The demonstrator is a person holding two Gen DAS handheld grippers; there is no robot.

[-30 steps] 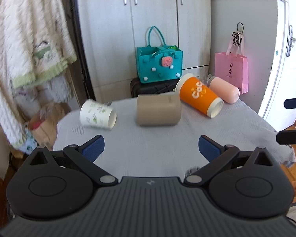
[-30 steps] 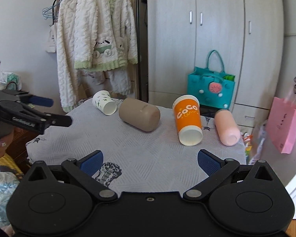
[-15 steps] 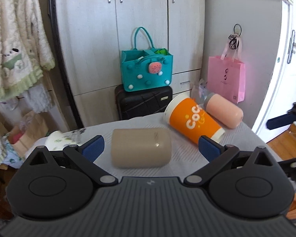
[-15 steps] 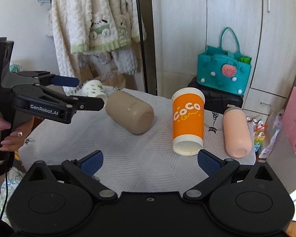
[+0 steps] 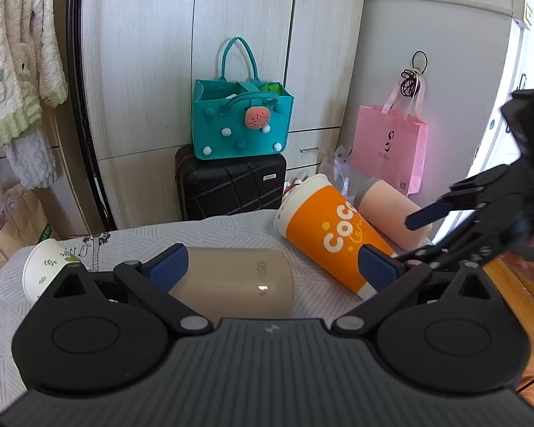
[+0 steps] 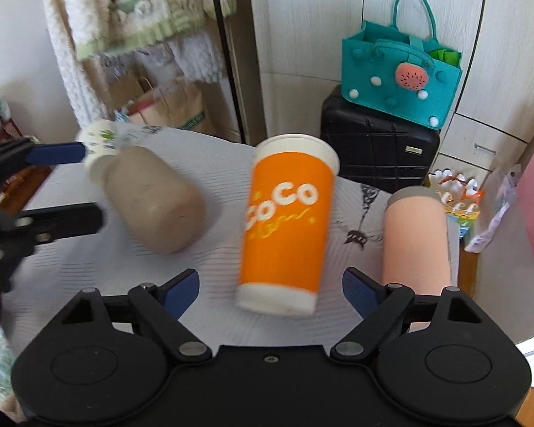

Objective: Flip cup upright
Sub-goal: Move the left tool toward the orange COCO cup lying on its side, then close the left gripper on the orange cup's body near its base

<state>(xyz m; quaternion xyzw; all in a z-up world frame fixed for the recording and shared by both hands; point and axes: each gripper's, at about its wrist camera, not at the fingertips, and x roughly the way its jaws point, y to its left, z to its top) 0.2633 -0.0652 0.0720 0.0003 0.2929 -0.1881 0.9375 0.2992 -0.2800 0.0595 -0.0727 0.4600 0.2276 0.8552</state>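
Note:
Several cups lie on their sides on a cloth-covered table (image 5: 231,227). A beige cup (image 5: 238,283) lies between the open fingers of my left gripper (image 5: 272,267). An orange "CoCo" cup (image 6: 284,227) lies between the open fingers of my right gripper (image 6: 270,286), its narrow end towards the camera. A pink cup (image 6: 414,235) lies right of it and a small white floral cup (image 5: 44,267) lies at the table's left end. The beige cup (image 6: 153,206) and my left gripper (image 6: 53,185) also show in the right wrist view.
A black suitcase (image 5: 231,181) with a teal bag (image 5: 242,121) on top stands behind the table against grey wardrobes. A pink paper bag (image 5: 389,146) hangs at the right. Fluffy clothes (image 6: 131,10) hang at the left.
Both grippers have moved forward and lower towards the table. The beige cup now sits between the left fingers and the orange cup between the right fingers. Both stay open.

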